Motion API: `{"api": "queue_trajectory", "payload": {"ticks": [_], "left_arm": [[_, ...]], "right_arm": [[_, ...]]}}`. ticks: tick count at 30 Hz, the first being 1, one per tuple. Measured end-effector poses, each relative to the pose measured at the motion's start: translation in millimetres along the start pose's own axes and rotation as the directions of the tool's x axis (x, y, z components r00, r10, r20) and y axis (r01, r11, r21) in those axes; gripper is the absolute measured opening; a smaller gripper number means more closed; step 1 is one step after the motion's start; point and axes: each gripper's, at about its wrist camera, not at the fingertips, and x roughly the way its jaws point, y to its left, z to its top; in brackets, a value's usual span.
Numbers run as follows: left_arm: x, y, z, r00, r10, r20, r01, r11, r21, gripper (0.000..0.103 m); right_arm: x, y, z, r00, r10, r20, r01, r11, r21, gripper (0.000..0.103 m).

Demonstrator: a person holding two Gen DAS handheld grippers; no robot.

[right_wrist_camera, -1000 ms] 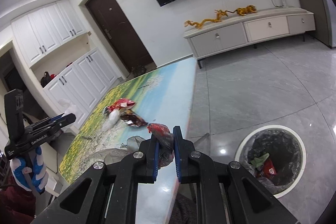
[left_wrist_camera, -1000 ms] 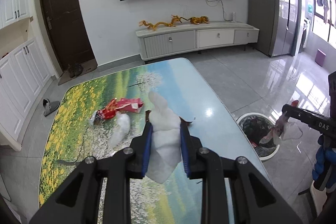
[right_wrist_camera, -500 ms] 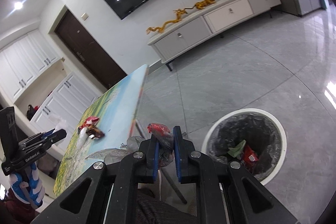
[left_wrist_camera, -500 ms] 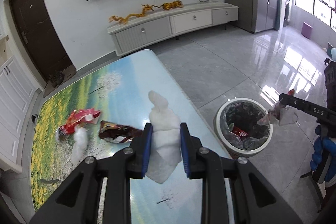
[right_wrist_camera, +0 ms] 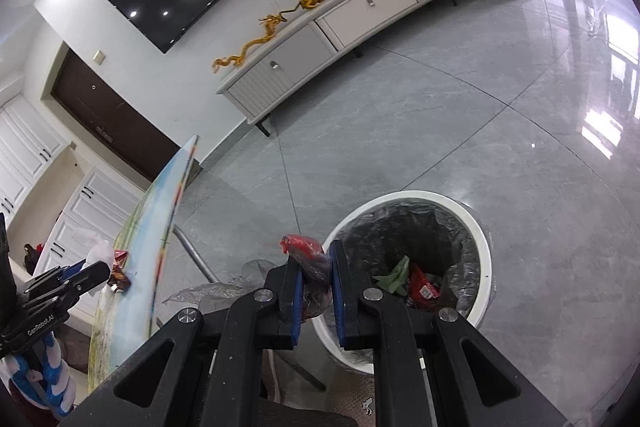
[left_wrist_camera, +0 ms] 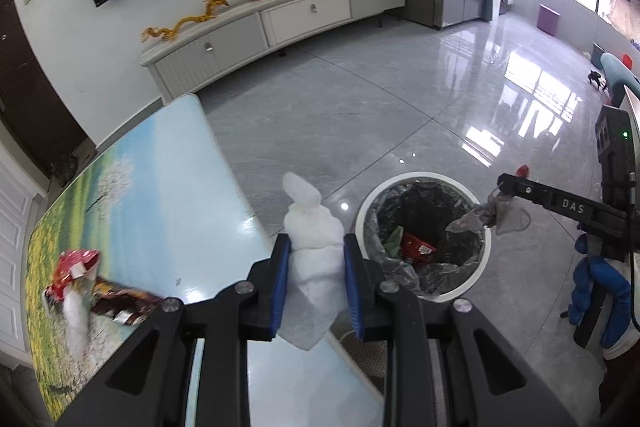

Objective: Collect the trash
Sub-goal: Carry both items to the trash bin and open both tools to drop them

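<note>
My left gripper (left_wrist_camera: 316, 247) is shut on a crumpled white tissue (left_wrist_camera: 314, 227), held above the table's right edge near the bin. My right gripper (right_wrist_camera: 314, 267) is shut on a clear plastic wrapper with a red part (right_wrist_camera: 306, 251); in the left wrist view that wrapper (left_wrist_camera: 490, 215) hangs over the right side of the bin's rim. The white round trash bin (left_wrist_camera: 482, 255) (right_wrist_camera: 486, 239) stands on the floor, lined with a black bag, with red and green trash inside. On the table lie a red snack bag (left_wrist_camera: 72, 265), a brown wrapper (left_wrist_camera: 128, 303) and a white tissue (left_wrist_camera: 76, 319).
The table (left_wrist_camera: 160, 195) has a printed landscape top and its right edge runs close to the bin. Grey glossy floor tiles (left_wrist_camera: 360, 115) spread beyond. A white low cabinet (left_wrist_camera: 280, 23) stands at the far wall. A gloved hand (left_wrist_camera: 600, 283) holds the right gripper.
Both grippers swung right, away from the table toward the bin, and sank. The bin has come closer and more central in both views. Both grips are unchanged.
</note>
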Motion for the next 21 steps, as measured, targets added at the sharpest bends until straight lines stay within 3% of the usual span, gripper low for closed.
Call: {"api": "queue_trajectory", "payload": {"ticks": [6,15,17,19,21], "left_arm": [[32,-23,17,0.997,-0.07,-0.034,0.07,0.998,0.002,0.025],[70,-48,39,0.971,-0.229,-0.063,0.225,0.972,-0.064,0.026],[73,-52,43,0.964,-0.259,-0.06,0.254,0.964,-0.076,0.032],[74,-56,47,0.958,-0.282,-0.052,0.276,0.957,-0.093,0.054],[73,-57,51,0.957,-0.289,-0.036,0.284,0.953,-0.105,0.059]], "right_arm": [[12,-17,7,0.999,-0.047,-0.018,0.048,0.998,0.03,0.013],[33,-32,14,0.992,-0.112,-0.058,0.113,0.993,0.024,0.015],[38,-32,16,0.99,-0.124,-0.064,0.126,0.992,0.015,0.015],[41,-33,17,0.988,-0.135,-0.069,0.136,0.991,0.013,0.016],[43,-35,18,0.986,-0.148,-0.072,0.15,0.988,0.021,0.031]]}}
